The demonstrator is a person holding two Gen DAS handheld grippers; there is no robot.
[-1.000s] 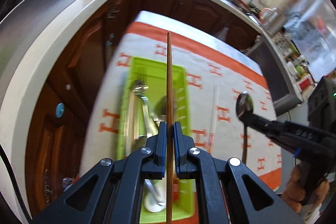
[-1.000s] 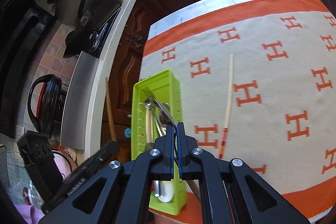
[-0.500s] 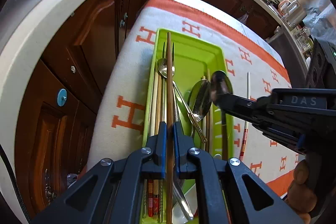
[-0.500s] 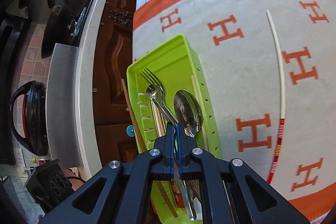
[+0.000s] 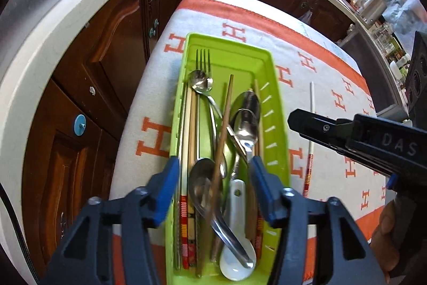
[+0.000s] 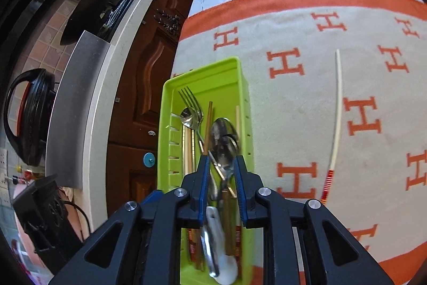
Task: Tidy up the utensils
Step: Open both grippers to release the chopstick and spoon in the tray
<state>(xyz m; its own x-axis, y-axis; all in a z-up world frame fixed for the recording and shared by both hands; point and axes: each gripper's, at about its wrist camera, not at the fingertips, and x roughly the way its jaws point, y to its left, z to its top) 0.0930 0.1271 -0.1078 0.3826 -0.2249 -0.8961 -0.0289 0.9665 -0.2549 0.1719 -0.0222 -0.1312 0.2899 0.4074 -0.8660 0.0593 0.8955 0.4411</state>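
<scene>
Both grippers point steeply down. The left gripper (image 5: 213, 172) fills the lower frame, jaws opening wide; the right gripper (image 6: 221, 172) likewise low, jaws parting slightly. A hand (image 5: 387, 226) shows lower right.

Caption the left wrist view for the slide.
Left gripper opening above a green tray of cutlery; one white chopstick remains on the cloth.

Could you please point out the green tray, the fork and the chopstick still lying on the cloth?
tray (image 5: 267, 55): left wrist view, far right corner of its rim.
fork (image 5: 202, 58): left wrist view, its tines.
chopstick (image 6: 338, 103): right wrist view, its white shaft.
</scene>
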